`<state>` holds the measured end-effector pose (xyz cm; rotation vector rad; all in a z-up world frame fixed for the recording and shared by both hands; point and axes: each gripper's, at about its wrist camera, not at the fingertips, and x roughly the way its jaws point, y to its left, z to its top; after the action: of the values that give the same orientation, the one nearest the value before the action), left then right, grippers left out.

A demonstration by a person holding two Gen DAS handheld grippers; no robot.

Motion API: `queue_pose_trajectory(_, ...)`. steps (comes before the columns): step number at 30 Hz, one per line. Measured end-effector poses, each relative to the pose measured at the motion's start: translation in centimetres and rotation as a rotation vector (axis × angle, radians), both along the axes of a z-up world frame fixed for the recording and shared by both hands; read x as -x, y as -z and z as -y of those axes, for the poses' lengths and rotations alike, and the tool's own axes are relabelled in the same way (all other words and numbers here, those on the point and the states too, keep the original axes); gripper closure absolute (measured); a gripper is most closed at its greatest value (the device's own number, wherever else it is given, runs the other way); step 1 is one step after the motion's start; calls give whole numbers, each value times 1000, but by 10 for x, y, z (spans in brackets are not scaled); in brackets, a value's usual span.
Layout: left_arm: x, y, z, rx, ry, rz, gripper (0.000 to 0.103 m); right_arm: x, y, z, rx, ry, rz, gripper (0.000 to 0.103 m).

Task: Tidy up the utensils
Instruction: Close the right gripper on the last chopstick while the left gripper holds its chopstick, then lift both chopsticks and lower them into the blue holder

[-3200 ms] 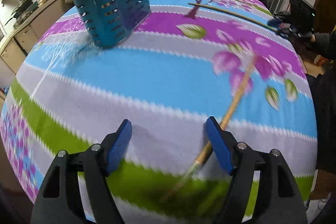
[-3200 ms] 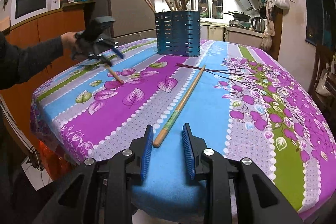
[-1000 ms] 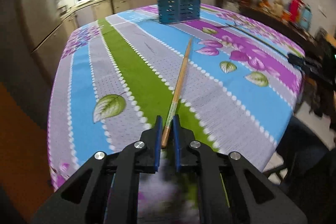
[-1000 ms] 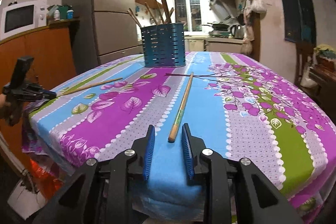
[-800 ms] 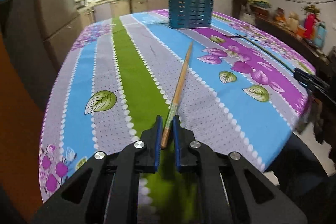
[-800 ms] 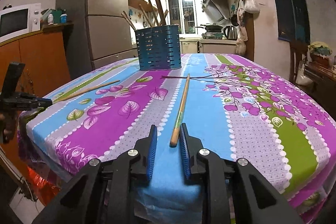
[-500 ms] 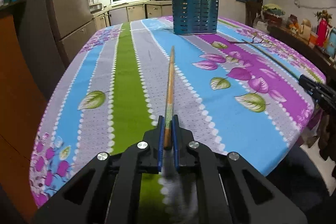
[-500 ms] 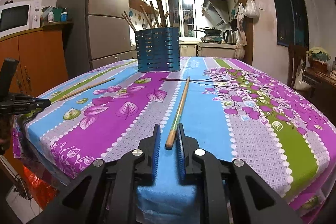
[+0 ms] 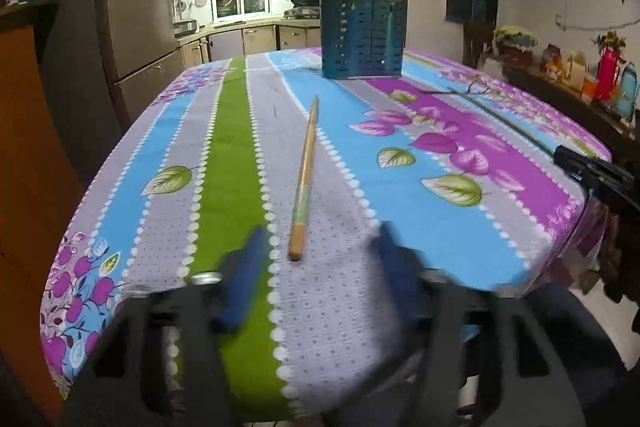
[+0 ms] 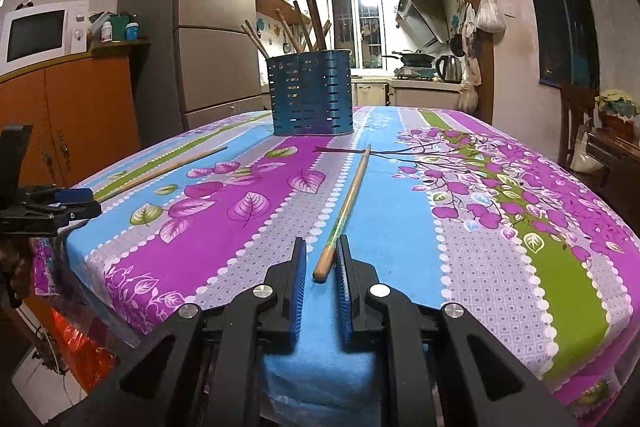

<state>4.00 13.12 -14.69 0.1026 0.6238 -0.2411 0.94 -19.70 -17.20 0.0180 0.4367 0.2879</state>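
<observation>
Now my left fingers (image 9: pixel 316 267) have just been opening: half a second ago they pinched the left chopstick (image 9: pixel 306 175), now it lies loose on the surface (image 9: pixel 400 211), butt end between the spread pads, tip toward the blue holder (image 9: pixel 363 37). Right fingers (image 10: pixel 322 269) have narrowed around the right chopstick (image 10: pixel 346 203); contact unclear. It lies flat, tip toward the holder.

1. The tabletop (image 10: pixel 500 227) is covered in matt woven cloth printed with stripes and leaves.
2. The chopstick (image 10: pixel 344 211) looks like smooth, lightly glossy wood with a green painted band.
3. The utensil holder (image 10: pixel 312 93) looks like slotted blue metal with a satin sheen.
4. The right tool (image 10: pixel 321 281) has matt black plastic arms, ribbed blue pads and shiny metal screws.
</observation>
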Motion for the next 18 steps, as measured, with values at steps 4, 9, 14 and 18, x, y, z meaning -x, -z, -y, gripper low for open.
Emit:
queue_pose_trajectory(4,-2,1,3,-2,-11,20,95,-5,0,0,-14,-5,-2,90)
queue_pose_trajectory(9,-1,4,6,-5,-19,44,95,-5,2,-1,-4,-10,11,89)
queue_pose_trajectory(14,4,8,11,-23,-38,93,95,-4,3,-2,-4,-2,11,89)
queue_pose_trajectory(18,6,6,15,-2,-36,104,98,-3,2,-1,-24,7,7,95)
